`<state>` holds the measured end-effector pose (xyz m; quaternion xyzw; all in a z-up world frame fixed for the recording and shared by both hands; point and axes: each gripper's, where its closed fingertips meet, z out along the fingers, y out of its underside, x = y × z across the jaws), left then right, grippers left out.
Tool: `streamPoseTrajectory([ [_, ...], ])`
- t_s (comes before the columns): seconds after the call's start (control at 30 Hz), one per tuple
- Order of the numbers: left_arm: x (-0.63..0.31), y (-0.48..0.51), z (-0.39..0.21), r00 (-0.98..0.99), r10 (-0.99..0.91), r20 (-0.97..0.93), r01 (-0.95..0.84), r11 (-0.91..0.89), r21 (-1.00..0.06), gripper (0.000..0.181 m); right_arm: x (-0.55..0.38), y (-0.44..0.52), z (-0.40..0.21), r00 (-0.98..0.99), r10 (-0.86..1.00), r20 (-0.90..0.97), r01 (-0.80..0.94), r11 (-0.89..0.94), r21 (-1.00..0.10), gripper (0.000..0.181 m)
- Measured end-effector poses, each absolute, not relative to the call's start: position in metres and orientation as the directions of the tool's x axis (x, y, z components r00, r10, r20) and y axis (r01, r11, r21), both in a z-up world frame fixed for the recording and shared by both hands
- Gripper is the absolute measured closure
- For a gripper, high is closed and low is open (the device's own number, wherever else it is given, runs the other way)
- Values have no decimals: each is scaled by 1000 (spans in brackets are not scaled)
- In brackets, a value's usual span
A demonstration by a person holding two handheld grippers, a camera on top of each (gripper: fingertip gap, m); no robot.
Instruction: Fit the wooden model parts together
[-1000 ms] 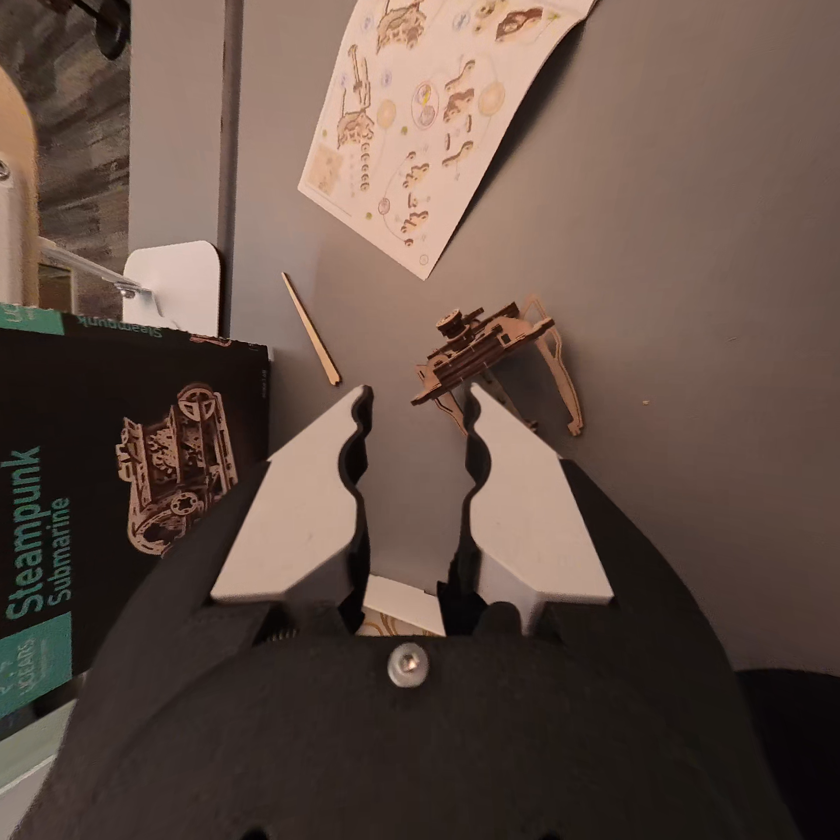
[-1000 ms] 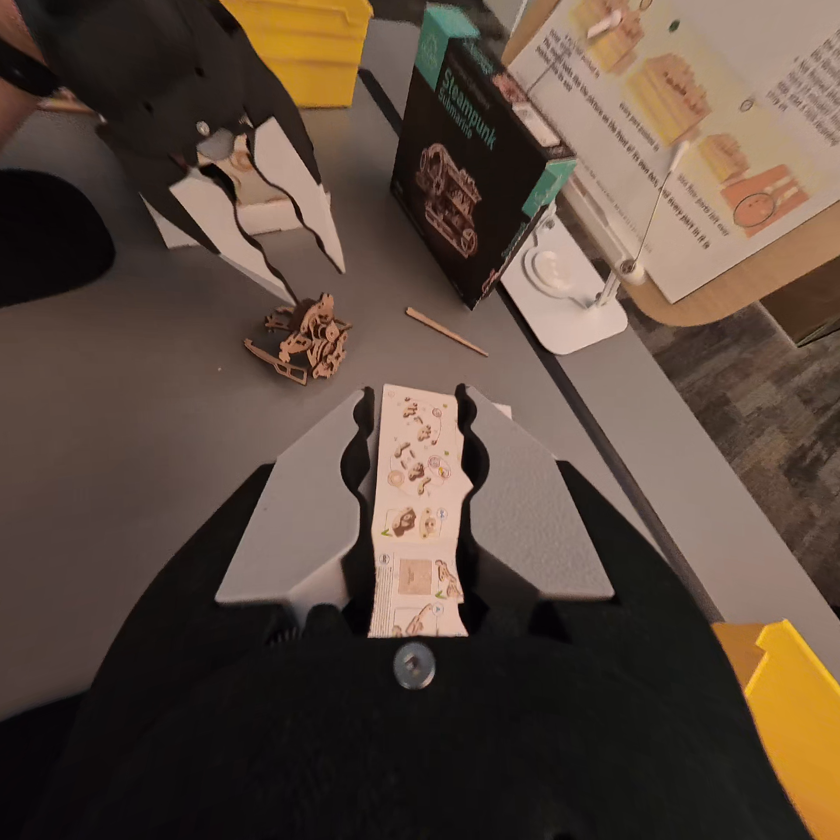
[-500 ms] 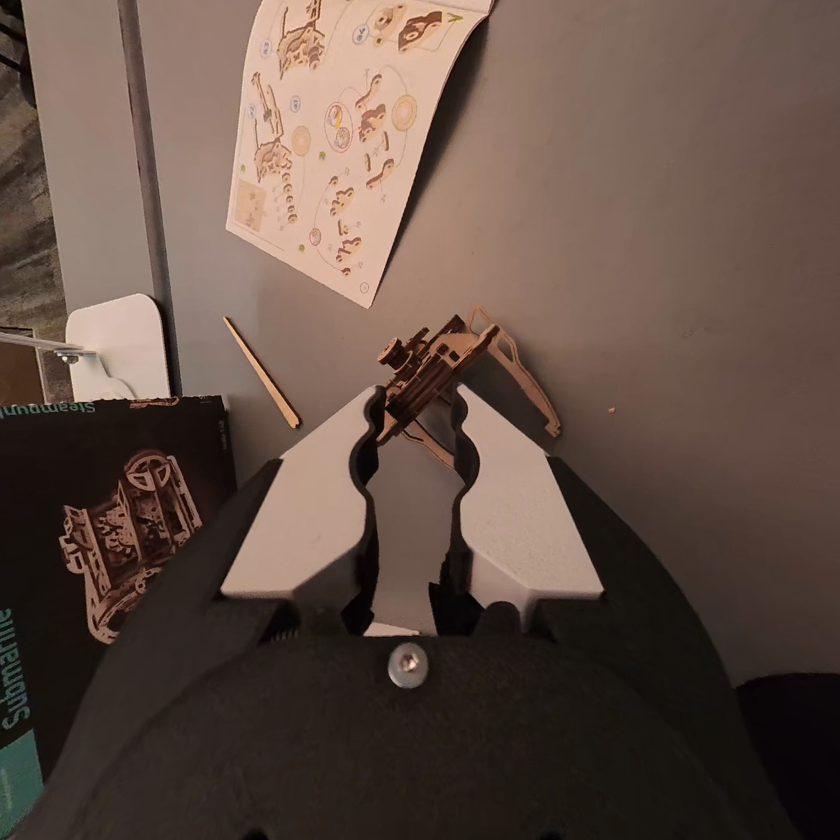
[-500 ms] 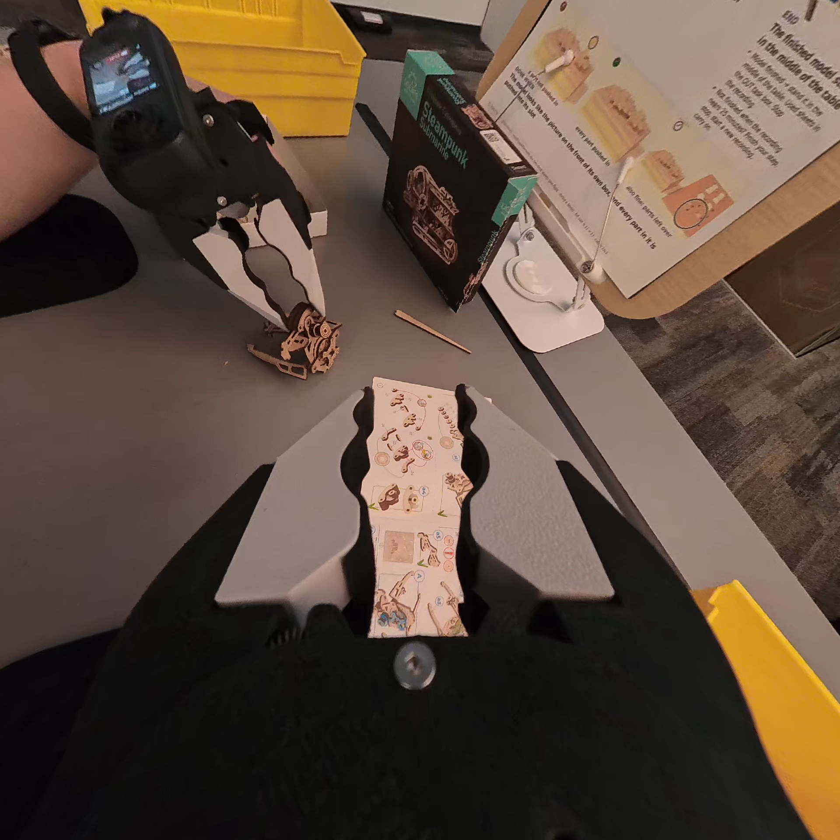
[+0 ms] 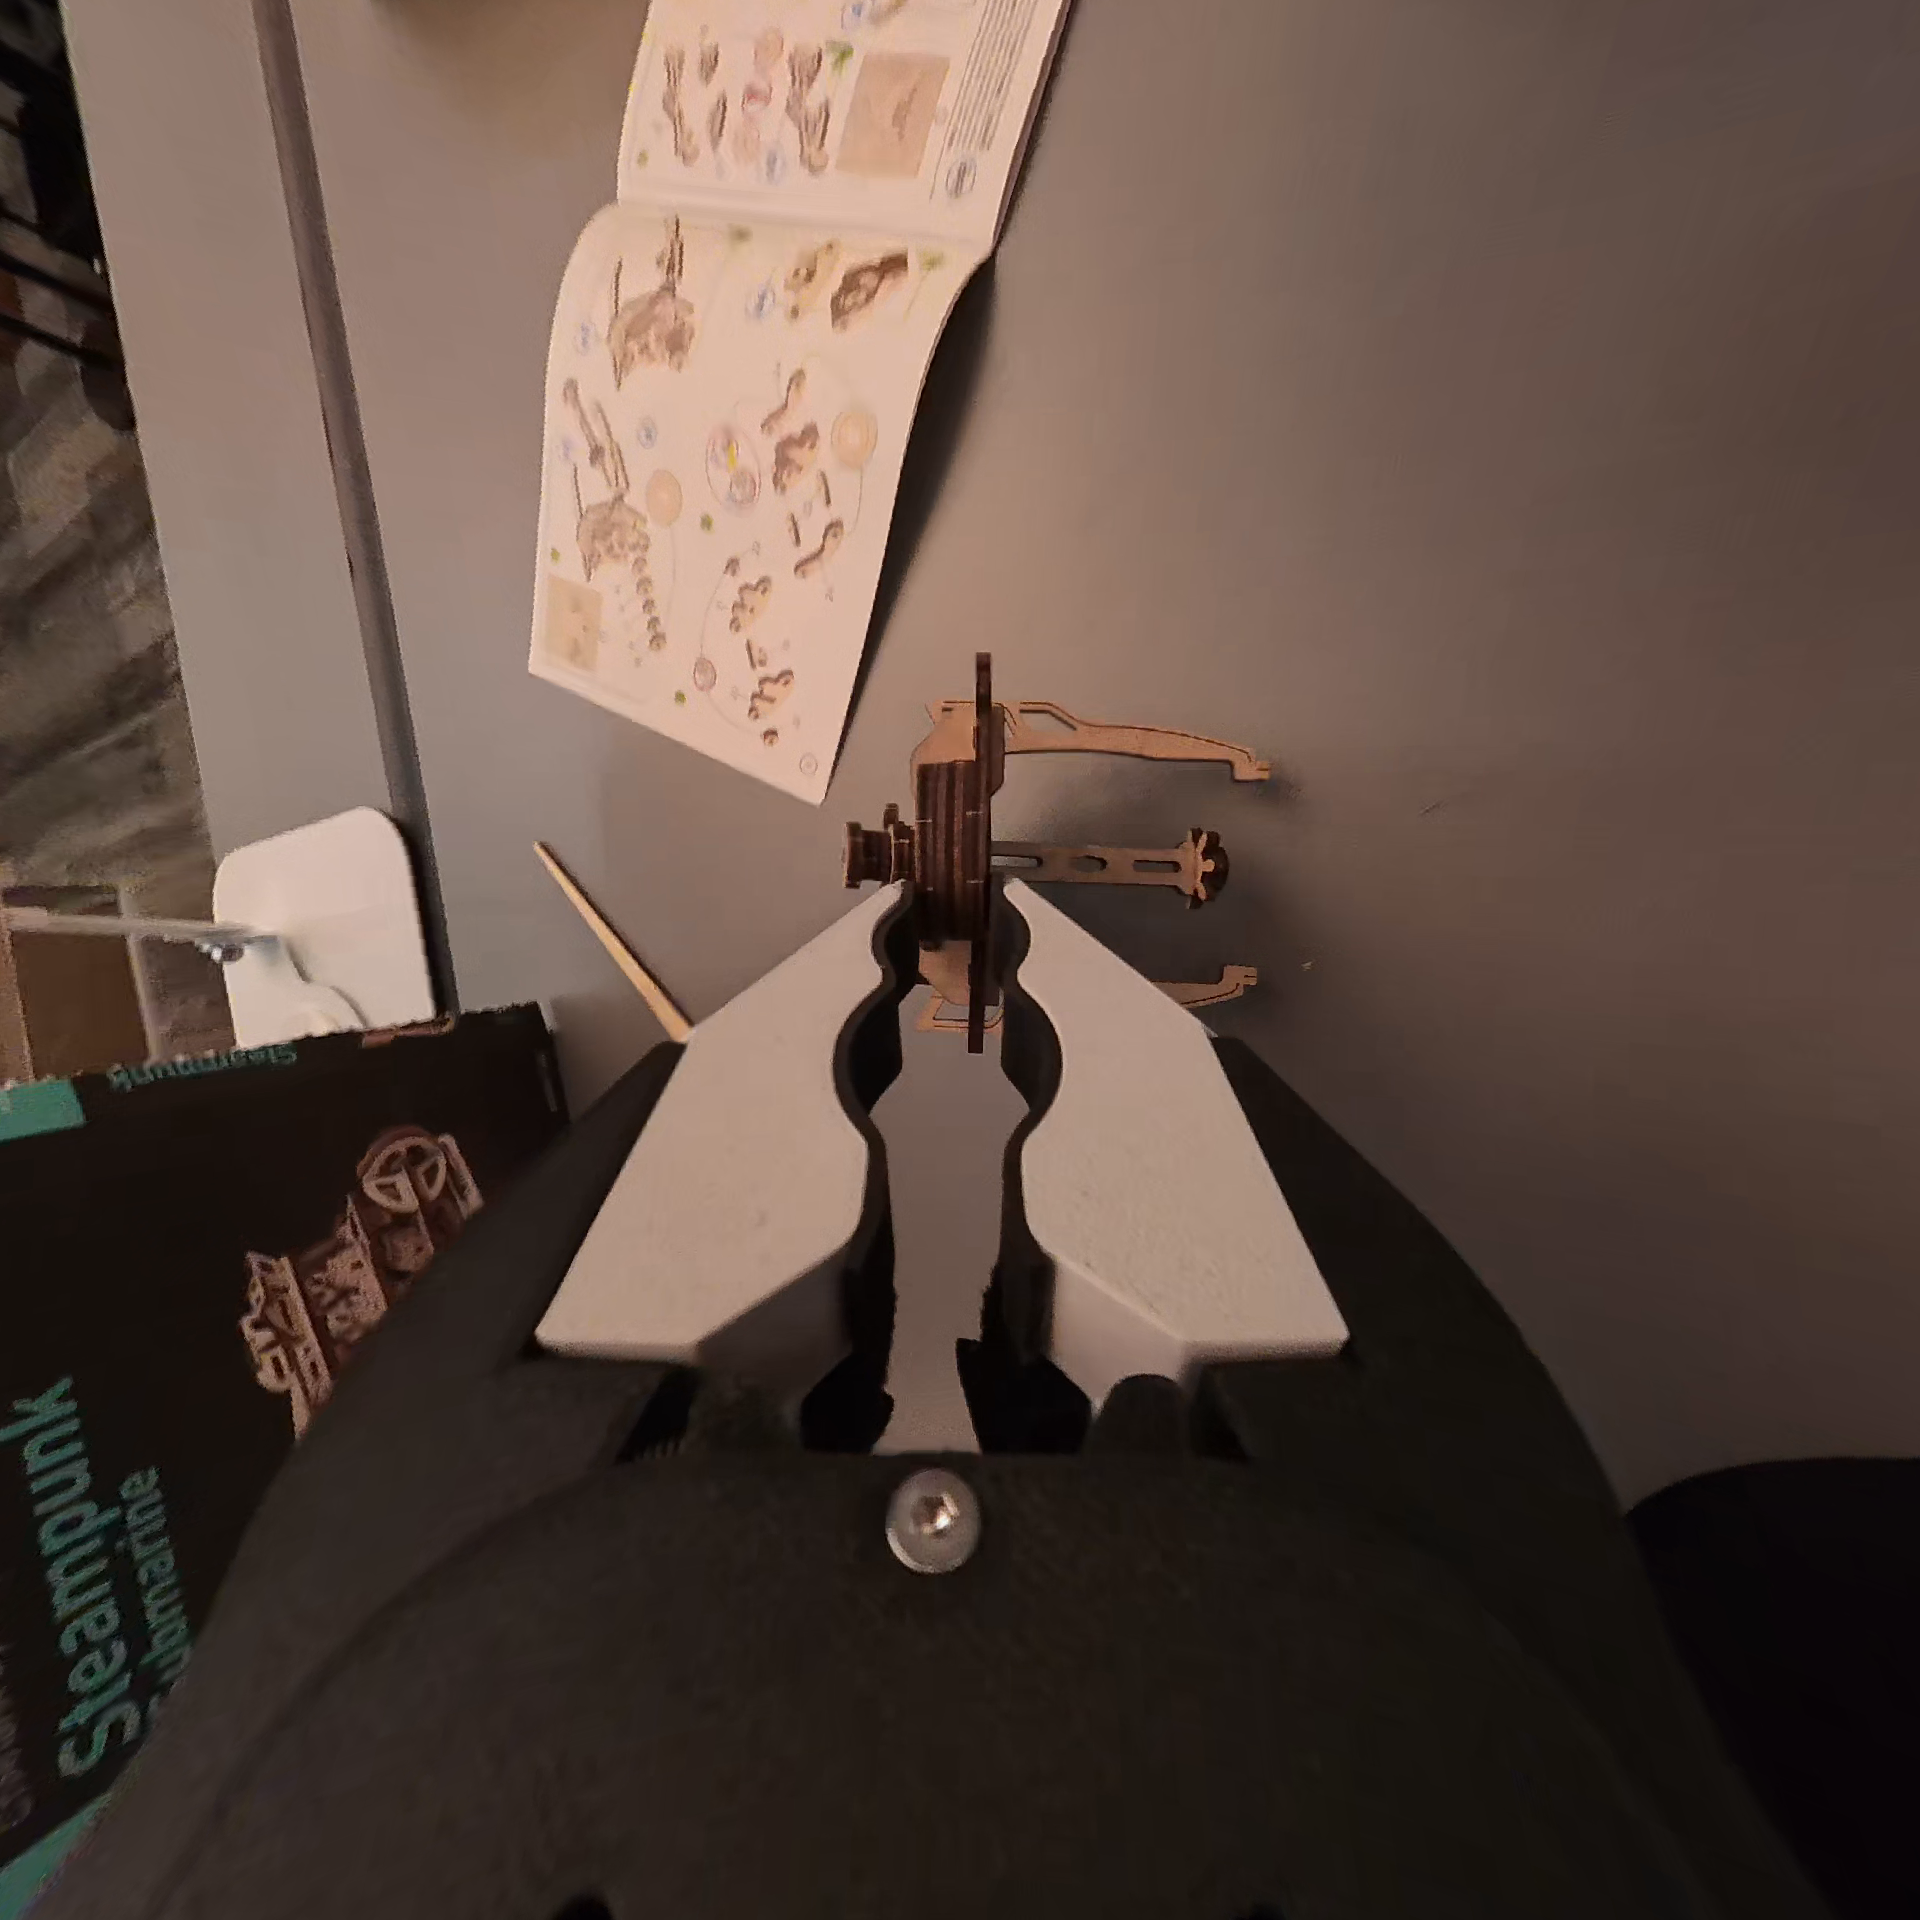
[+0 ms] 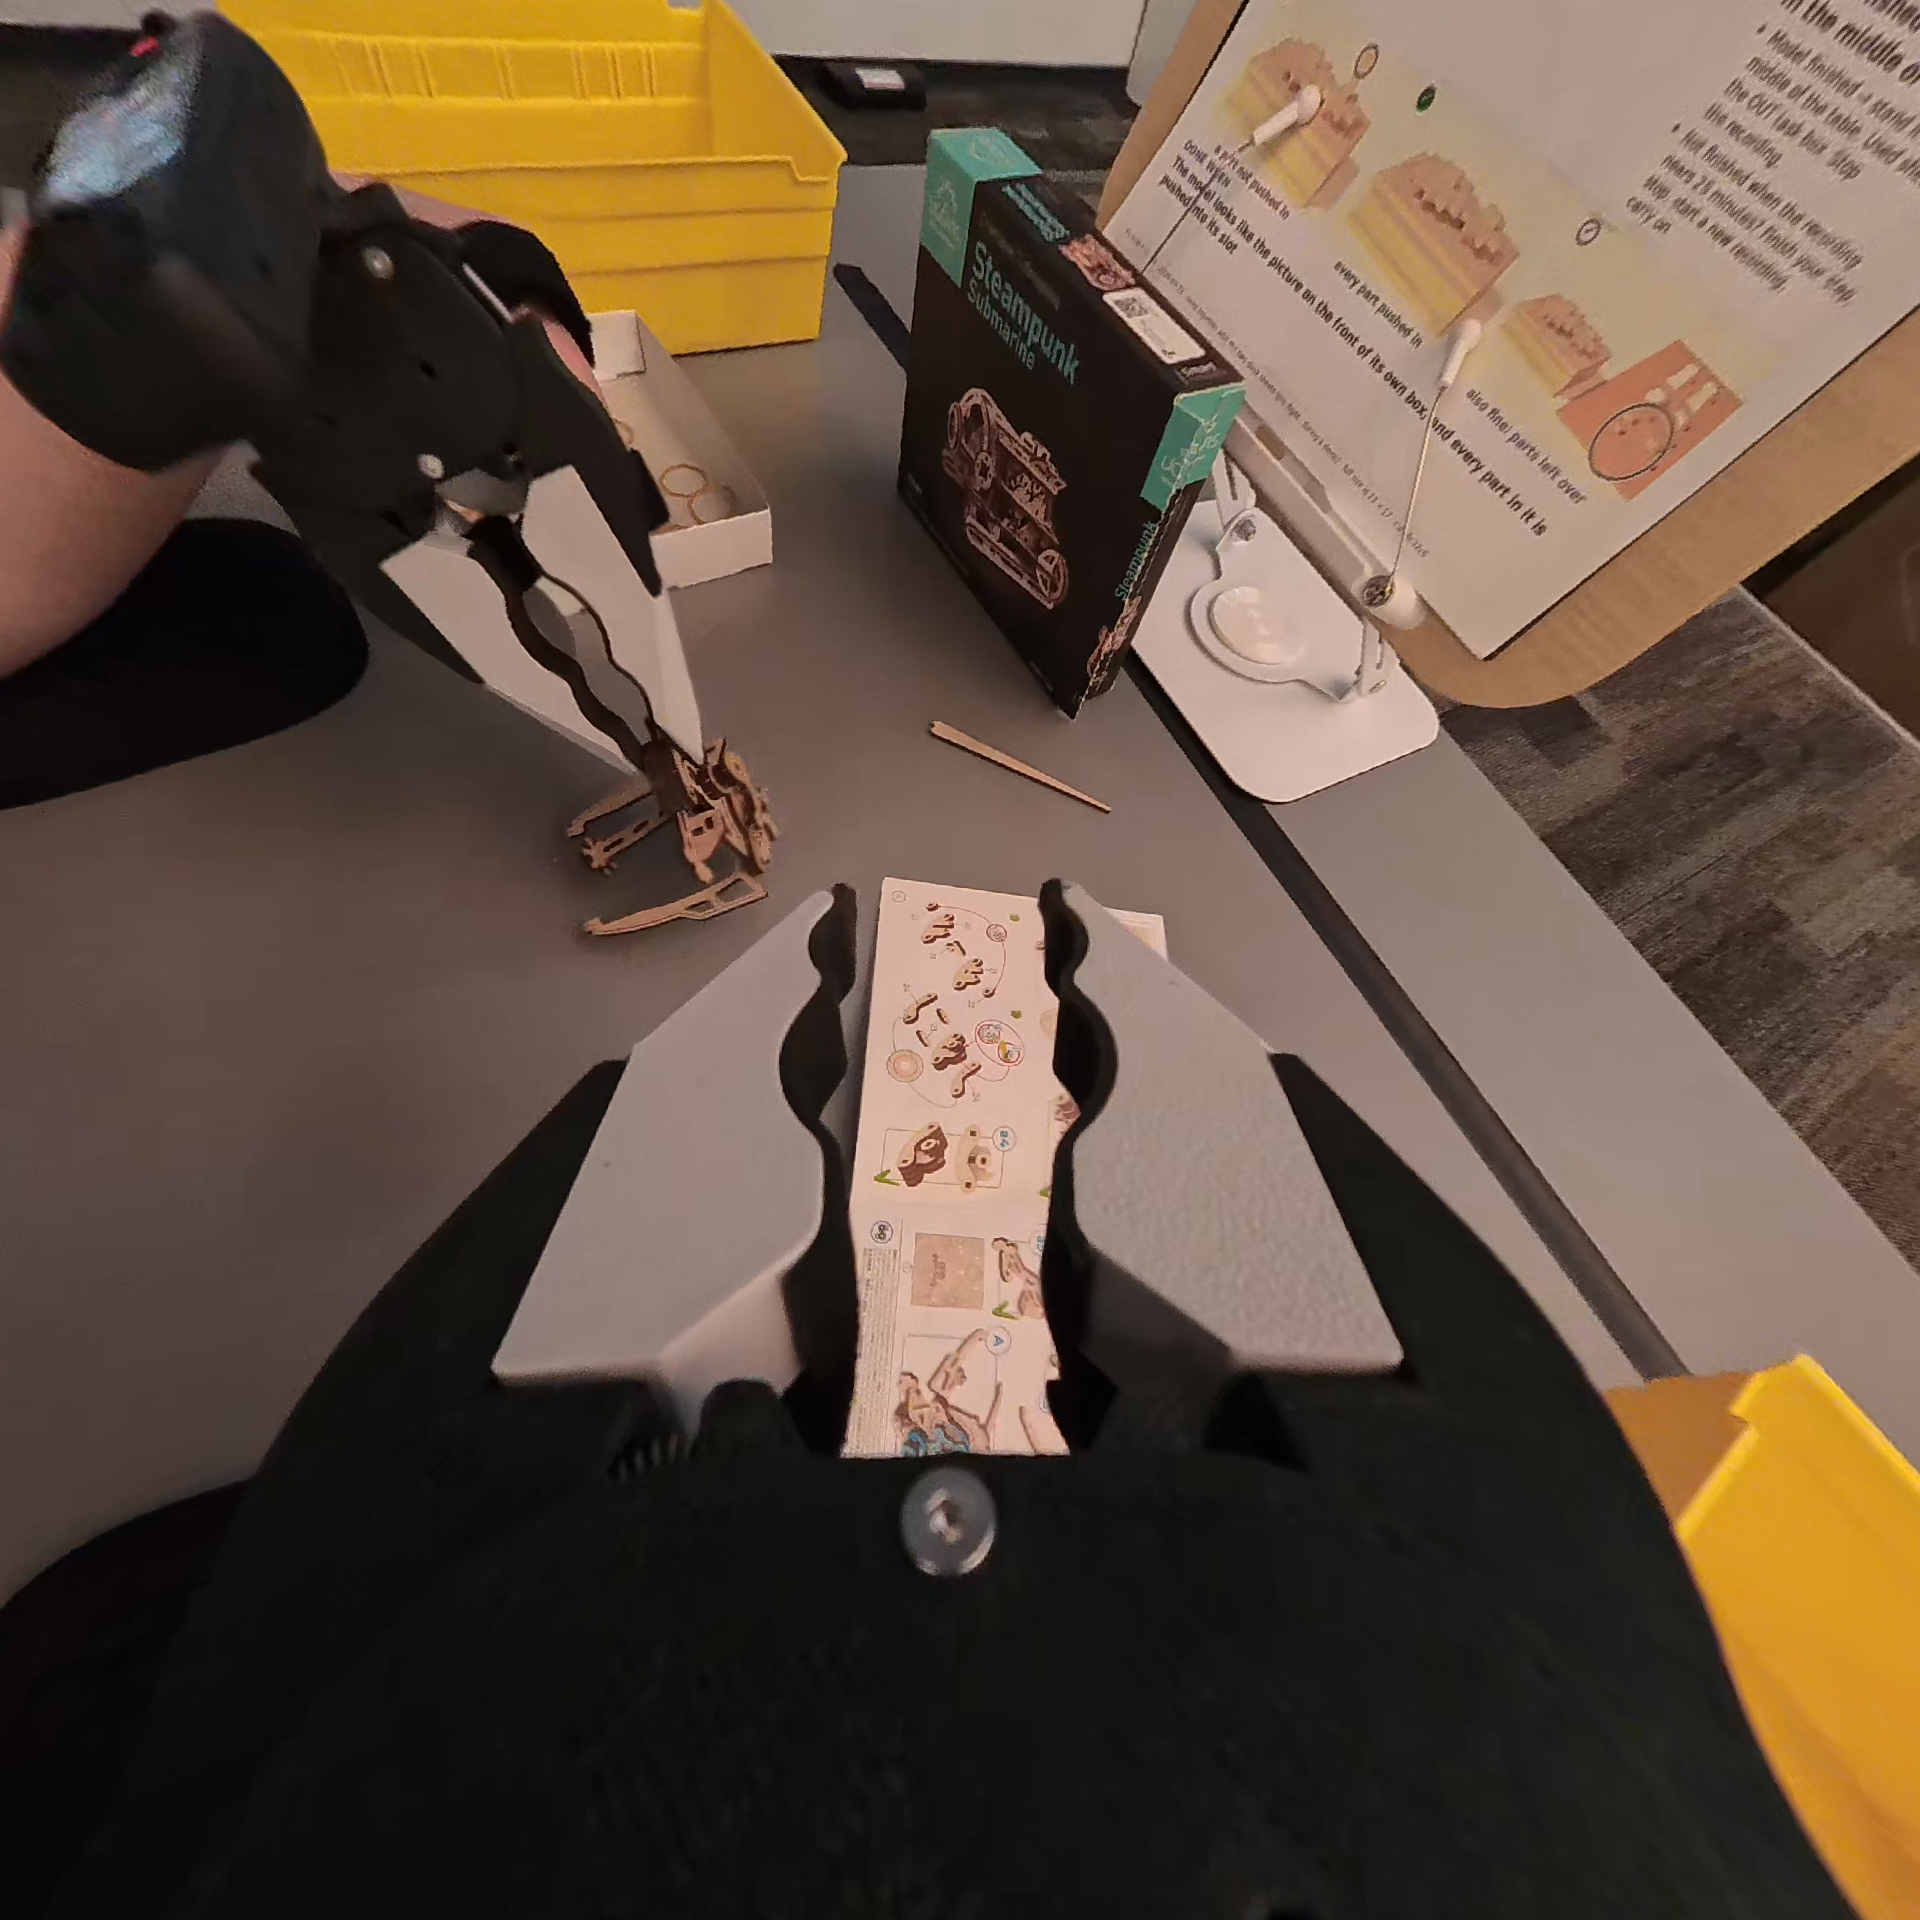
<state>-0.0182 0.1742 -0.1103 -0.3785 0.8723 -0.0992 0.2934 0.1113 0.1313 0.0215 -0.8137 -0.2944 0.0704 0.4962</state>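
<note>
The wooden model (image 5: 961, 821) is a small stack of laser-cut discs with a knob on one side and thin curved arms on the other. My left gripper (image 5: 954, 904) is shut on its disc stack and holds it edge-on over the grey table (image 5: 1455, 520). In the right wrist view the left gripper (image 6: 665, 743) points down onto the model (image 6: 717, 816), whose arms reach the table. My right gripper (image 6: 945, 899) is open and empty, hovering over the open instruction booklet (image 6: 956, 1039), a short way right of the model.
A loose wooden stick (image 6: 1018, 767) lies between the model and the upright black kit box (image 6: 1039, 447). A white parts tray (image 6: 717, 499) and a yellow bin (image 6: 582, 156) stand behind. A white stand (image 6: 1288, 675) holds an instruction board (image 6: 1507, 312). Another yellow bin (image 6: 1808, 1558) is near right. Left tips to right tips: about 20 centimeters.
My left gripper came down onto the model, closed on its disc stack and turned it from lying tilted to edge-on. My right gripper stayed open over the booklet.
</note>
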Motion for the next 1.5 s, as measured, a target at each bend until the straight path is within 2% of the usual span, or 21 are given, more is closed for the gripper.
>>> streamPoseTrajectory([
  [0.13, -16, 155, -91, -559, -728, -397, -515, 680, -522, 170, 97, 136, -1, 766, 637, 84, 395, -363, -844, 146],
  [0.27, -13, 149, -61, -514, -785, -344, -466, 593, -657, 170, 78, 142, -23, 670, 742, -3, 367, -335, -868, 144],
  [0.43, -11, 157, -29, -412, -879, -240, -459, 427, -779, 170, 56, 154, -23, 572, 809, -136, 191, -293, -937, 143],
  [0.6, -11, 154, -6, -411, -907, -92, -405, 273, -873, 170, 41, 152, -30, 499, 866, 12, 221, -114, -968, 143],
  [0.77, -12, 150, 18, -433, -898, -80, -287, 221, -932, 171, 25, 144, -10, 434, 901, -12, 98, -60, -993, 139],
  [0.9, -11, 150, 27, -428, -900, -74, -244, 195, -950, 171, 13, 149, -1, 478, 877, 45, 93, 0, -996, 139],
  [0.93, -11, 149, 27, -433, -899, -72, -243, 193, -951, 171, 11, 150, 1, 487, 871, 58, 91, 15, -996, 141],
  [1.03, -12, 148, 30, -437, -897, -73, -228, 189, -955, 171, 9, 151, 2, 502, 861, 81, 98, 37, -994, 164],
  [1.1, -12, 148, 32, -438, -896, -72, -215, 182, -960, 170, 9, 151, 4, 502, 861, 76, 88, 37, -995, 165],
  [1.2, -11, 156, 34, -397, -915, -63, -214, 159, -964, 165, 11, 155, 8, 541, 833, 115, 95, 75, -993, 165],
  [1.27, -12, 164, 36, -364, -931, -42, -220, 130, -967, 143, 16, 162, 12, 609, 772, 184, 136, 127, -983, 165],
  [1.37, -18, 179, 43, -304, -953, -1, -222, 71, -972, 126, 24, 170, 21, 702, 616, 357, 261, 244, -934, 165],
  [1.5, -26, 186, 54, -270, -961, 63, -225, -1, -974, 129, 29, 174, 31, 726, 325, 606, 503, 351, -790, 165],
])
